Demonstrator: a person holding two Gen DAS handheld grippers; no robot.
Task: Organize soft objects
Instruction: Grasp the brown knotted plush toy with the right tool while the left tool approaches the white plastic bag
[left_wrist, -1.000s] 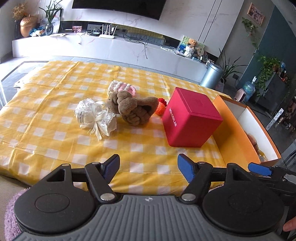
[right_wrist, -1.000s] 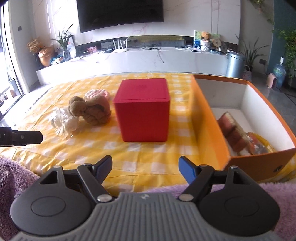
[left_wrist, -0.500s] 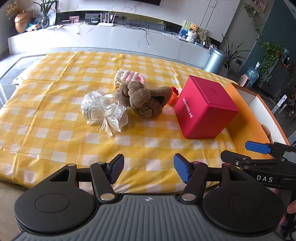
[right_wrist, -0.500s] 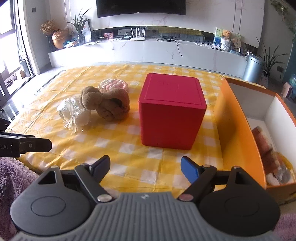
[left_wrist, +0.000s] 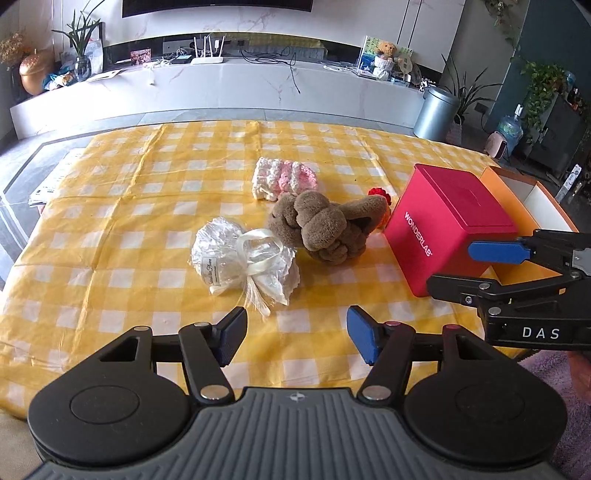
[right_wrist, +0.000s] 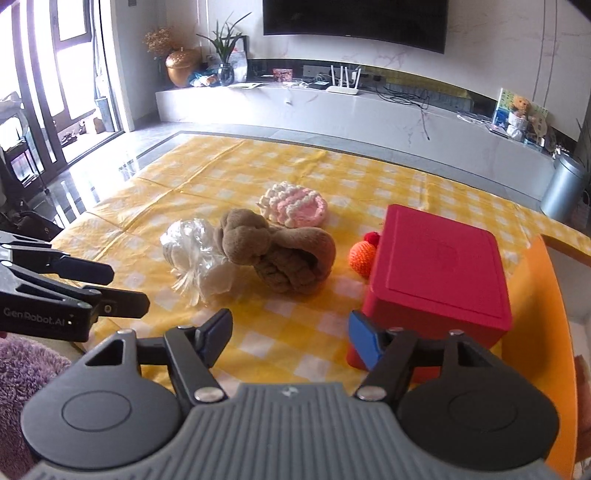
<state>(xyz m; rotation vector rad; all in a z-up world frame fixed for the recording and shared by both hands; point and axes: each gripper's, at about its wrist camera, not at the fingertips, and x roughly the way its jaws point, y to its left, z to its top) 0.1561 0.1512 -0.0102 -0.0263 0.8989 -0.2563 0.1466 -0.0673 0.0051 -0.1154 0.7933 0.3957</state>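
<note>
Lying on the yellow checked cloth (left_wrist: 110, 221) that covers the surface are four soft items and one box. Item one: a brown knotted plush (left_wrist: 321, 229), sitting near the centre. Item two: a white wrapped bundle with a ribbon (left_wrist: 243, 258), touching the plush at its 8 o'clock in the left wrist view. Item three: a pink and white crocheted piece (left_wrist: 282, 177), lying just beyond the plush at 11 o'clock. Item four: a small orange and red knitted ball (right_wrist: 364, 253), sitting between the plush and the red box (left_wrist: 447, 225), tight against the box wall. An orange box with a white inside (left_wrist: 517, 206) is standing at 3 o'clock of the red box, along the cloth's edge.

Left tongs (left_wrist: 295, 338): hovering over the near cloth edge, released, gripping nothing, the white bundle just ahead at 12 o'clock. Right tongs (right_wrist: 291, 338): closing at this moment, nothing between the pads, the right-hand pad showing in front of the red box's near corner; whether it is touching the box I cannot tell. Purple fleece (right_wrist: 22, 373) is showing at 8 o'clock in the right wrist view.
</note>
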